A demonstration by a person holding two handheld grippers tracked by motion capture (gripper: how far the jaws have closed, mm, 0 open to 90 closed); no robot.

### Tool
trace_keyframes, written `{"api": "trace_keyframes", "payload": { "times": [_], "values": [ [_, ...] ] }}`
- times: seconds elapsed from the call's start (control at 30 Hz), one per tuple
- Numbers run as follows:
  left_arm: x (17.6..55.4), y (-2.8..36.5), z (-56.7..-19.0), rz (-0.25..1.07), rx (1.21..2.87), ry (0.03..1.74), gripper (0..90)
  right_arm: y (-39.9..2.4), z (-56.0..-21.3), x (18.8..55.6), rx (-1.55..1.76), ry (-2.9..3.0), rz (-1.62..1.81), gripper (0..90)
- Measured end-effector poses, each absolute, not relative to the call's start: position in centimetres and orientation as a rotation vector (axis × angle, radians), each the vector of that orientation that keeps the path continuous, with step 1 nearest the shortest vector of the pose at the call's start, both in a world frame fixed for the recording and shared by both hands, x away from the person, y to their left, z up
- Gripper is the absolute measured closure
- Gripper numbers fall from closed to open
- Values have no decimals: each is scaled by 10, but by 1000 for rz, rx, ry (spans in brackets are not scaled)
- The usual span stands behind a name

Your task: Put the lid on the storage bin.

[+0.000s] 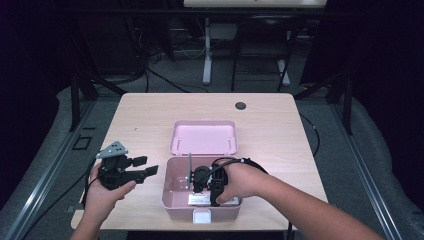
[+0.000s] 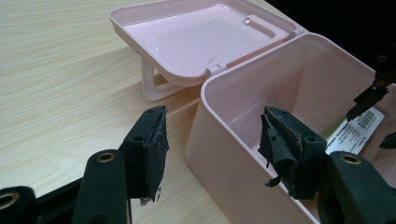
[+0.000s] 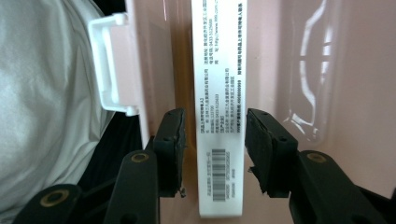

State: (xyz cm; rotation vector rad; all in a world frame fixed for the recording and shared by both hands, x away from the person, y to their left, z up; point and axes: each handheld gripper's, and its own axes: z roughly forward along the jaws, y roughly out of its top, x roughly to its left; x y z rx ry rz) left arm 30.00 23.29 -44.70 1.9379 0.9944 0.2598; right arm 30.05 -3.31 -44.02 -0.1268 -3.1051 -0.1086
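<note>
Lying flat inside the pink box (image 1: 172, 200), near its front wall, the white packet (image 3: 219, 93) is sitting between the right tongs (image 3: 215, 149), whose pads are standing apart from it. The left tongs (image 2: 212, 149) are hovering wide over the tabletop (image 1: 150, 115) beside the box.

The storage box (image 1: 176, 192) is pale pink, and its open lid (image 1: 203, 136) matches — the same glossy pink inside. The latch (image 1: 202, 216) on the front wall is white. Inside lies a white carton (image 3: 219, 107) printed with black text and a black barcode. The table (image 1: 145, 115) is light wood with a fine grain. Both grippers — left gripper (image 1: 142, 167) and right gripper (image 1: 200, 180) — are black, the left topped by a grey plate (image 1: 113, 149).
</note>
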Motion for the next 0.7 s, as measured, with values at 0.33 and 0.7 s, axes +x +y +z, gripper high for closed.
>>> {"api": "trace_keyframes", "payload": {
  "times": [0.33, 0.7],
  "values": [
    [300, 231, -448, 252, 1951, 993, 412, -38, -412, 297, -138, -3151, -166, 564],
    [300, 229, -450, 250, 1952, 986, 427, -49, -392, 301, -247, -3180, -244, 513]
  ]
}}
